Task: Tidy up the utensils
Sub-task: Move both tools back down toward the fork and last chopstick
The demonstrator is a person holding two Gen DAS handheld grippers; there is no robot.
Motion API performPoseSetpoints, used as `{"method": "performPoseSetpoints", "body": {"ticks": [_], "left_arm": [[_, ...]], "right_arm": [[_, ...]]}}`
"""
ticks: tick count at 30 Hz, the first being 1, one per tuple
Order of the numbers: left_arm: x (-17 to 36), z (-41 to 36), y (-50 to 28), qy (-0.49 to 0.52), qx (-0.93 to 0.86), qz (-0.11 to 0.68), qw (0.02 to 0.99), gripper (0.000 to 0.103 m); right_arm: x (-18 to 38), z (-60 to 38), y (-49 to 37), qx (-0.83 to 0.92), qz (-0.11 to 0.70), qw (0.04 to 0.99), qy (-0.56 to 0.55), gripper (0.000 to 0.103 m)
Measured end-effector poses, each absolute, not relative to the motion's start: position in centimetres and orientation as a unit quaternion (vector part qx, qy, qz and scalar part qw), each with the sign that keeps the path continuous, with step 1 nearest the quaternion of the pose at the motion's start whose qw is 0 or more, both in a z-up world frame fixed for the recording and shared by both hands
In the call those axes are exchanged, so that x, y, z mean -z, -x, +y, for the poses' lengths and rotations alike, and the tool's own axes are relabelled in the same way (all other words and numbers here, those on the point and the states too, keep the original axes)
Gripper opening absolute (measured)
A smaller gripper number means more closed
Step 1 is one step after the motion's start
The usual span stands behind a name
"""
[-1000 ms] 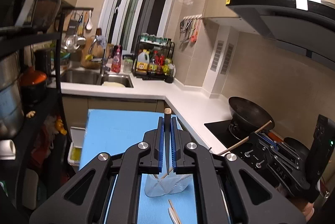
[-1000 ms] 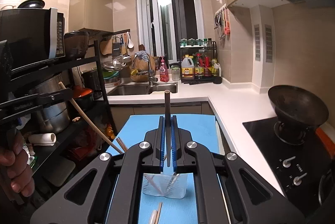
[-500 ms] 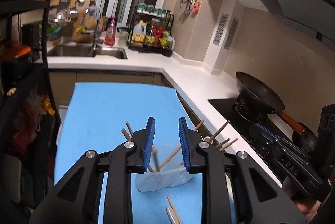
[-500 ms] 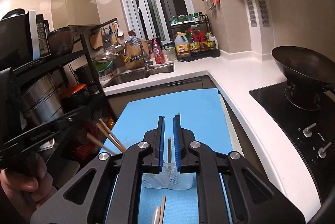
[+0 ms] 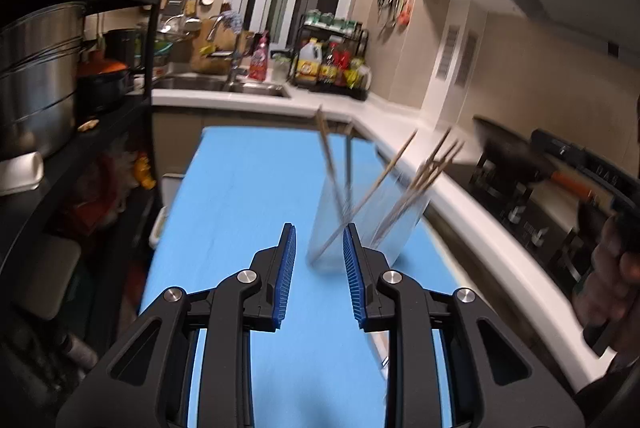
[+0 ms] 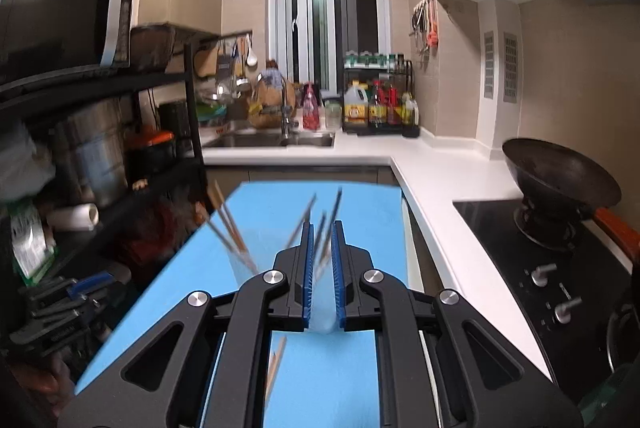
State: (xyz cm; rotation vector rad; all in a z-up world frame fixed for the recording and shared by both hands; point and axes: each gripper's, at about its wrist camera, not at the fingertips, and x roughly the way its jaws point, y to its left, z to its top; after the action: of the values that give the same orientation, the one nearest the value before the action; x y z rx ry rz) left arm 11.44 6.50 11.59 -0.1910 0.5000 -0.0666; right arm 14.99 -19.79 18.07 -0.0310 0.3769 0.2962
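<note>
A blue mat covers the counter; on it a clear cup stands, chopsticks leaning inside; the left gripper hangs partly parted and empty beside it; the right gripper, jaws narrow, has nothing pinched, cup just ahead.

Thin wooden chopsticks are leaning fanned out in a clear plastic cup standing upright just ahead of the fingertips; loose wooden chopstick is lying below the fingers.
</note>
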Motion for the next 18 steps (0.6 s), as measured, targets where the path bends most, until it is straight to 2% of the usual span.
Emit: {"method": "performPoseSetpoints", "body": {"ticks": [5,9,15,18], "left_arm": [[-9.7,7.9,-7.5,0.081,0.005,0.249,0.965,0.025],[-7.6,8.6,-5.4,0.098,-0.006,0.269,0.958,0.025],[-5.3,7.6,-5.4,0.07,0.005,0.299,0.952,0.025],[-4.0,7.8,-5.8,0.071,0.012,0.321,0.944,0.025]], "right_arm": [[-13.0,-20.1,-11.7,-0.148,0.239,0.959,-0.023,0.007],[-6.8,-19.1,-9.1,-0.149,0.296,0.941,-0.063,0.01],[1.6,-16.1,-7.7,-0.147,0.378,0.911,-0.078,0.01],[3.3,-15.1,-7.9,-0.152,0.397,0.901,-0.089,0.011]]}}
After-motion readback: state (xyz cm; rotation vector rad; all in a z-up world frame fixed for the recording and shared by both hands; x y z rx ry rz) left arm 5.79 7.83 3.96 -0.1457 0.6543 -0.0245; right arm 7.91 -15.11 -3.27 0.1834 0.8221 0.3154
